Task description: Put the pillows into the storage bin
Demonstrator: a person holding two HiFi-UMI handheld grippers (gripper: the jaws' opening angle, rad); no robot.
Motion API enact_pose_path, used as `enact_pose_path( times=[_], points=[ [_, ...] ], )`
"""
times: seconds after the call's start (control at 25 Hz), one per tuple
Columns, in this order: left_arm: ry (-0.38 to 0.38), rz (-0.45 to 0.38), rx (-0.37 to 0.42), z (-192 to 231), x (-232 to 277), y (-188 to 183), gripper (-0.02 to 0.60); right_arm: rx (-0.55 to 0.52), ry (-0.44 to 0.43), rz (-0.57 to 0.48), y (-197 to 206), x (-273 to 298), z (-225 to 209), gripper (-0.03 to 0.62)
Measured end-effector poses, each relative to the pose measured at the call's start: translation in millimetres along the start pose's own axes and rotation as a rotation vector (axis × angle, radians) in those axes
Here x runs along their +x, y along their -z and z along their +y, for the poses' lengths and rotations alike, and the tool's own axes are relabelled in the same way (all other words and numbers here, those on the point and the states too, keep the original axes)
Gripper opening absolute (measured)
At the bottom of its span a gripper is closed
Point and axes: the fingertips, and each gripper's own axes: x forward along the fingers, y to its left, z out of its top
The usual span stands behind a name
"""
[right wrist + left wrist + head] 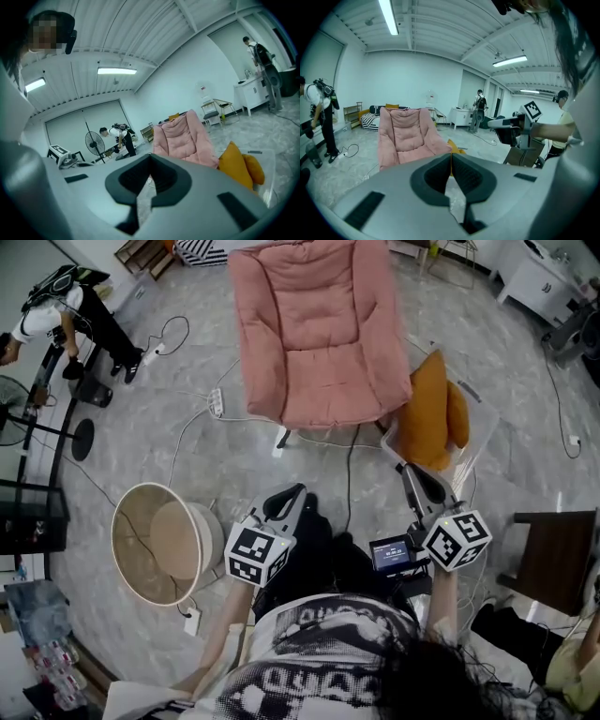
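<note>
Seen from the head view, the left gripper and right gripper hang side by side over grey floor. The floor lies open up to the pink chair, with only cables trailing across it. Two orange pillows stand upright in the clear storage bin at the chair's right edge; the bin's walls are hard to trace. The marker cubes carry square patterns, no words. In the left gripper view the jaws meet, empty, with the chair ahead and a pillow mostly hidden behind them. In the right gripper view the jaws are likewise pressed together on nothing. The pillows sit at the right, and the bin is cut off by the edge.
</note>
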Motion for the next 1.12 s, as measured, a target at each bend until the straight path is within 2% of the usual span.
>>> enact_pose_path(
  times=[0.44, 1.12],
  points=[
    [-0.026, -0.023, 0.014, -4.1, -1.1, -13.2, 0.015, -0.044, -0.042, 0.028, -4.7, -1.7, 2.6, -0.003],
    [-0.034, -0.024, 0.014, -6.4, -6.5, -7.4, 0.014, -0.046, -0.042, 0.040, -0.9, -9.2, 1.3, -0.003]
  ],
)
